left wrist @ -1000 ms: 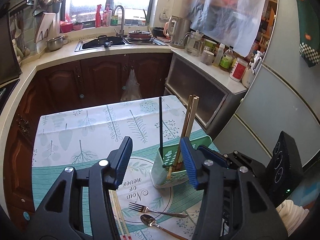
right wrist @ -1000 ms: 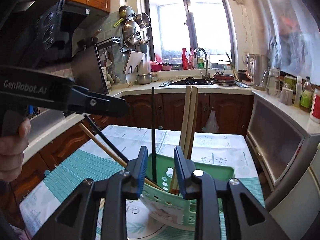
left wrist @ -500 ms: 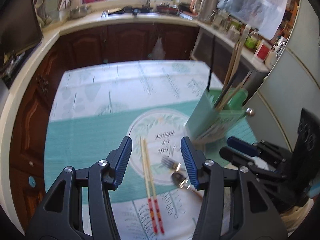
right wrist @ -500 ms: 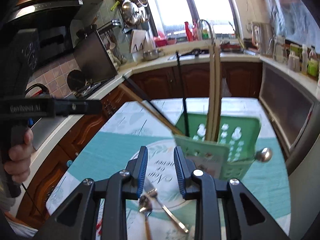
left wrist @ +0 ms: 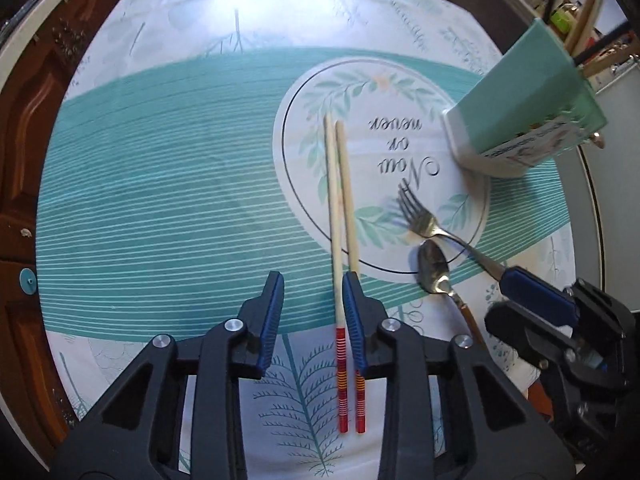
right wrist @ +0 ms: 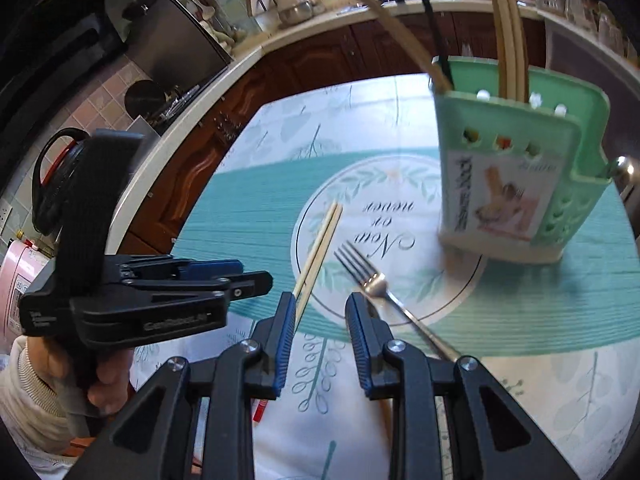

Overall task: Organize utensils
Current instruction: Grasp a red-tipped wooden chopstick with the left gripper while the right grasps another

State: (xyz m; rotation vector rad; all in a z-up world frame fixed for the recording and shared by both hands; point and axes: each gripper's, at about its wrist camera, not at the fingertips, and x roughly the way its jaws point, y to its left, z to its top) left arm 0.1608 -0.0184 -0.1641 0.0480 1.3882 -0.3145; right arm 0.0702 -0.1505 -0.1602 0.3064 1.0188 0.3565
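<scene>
Left wrist view: the left gripper hangs low over the table with fingers wide apart and empty, straddling one of the loose chopsticks; the fork and spoon also lie unsorted beside the green holder, which already has several chopsticks, so the job looks partly done. Right wrist view: the right gripper is open, empty, near the fork. A second ago both pointed at the holder; now they tilt down toward the loose pieces.
</scene>
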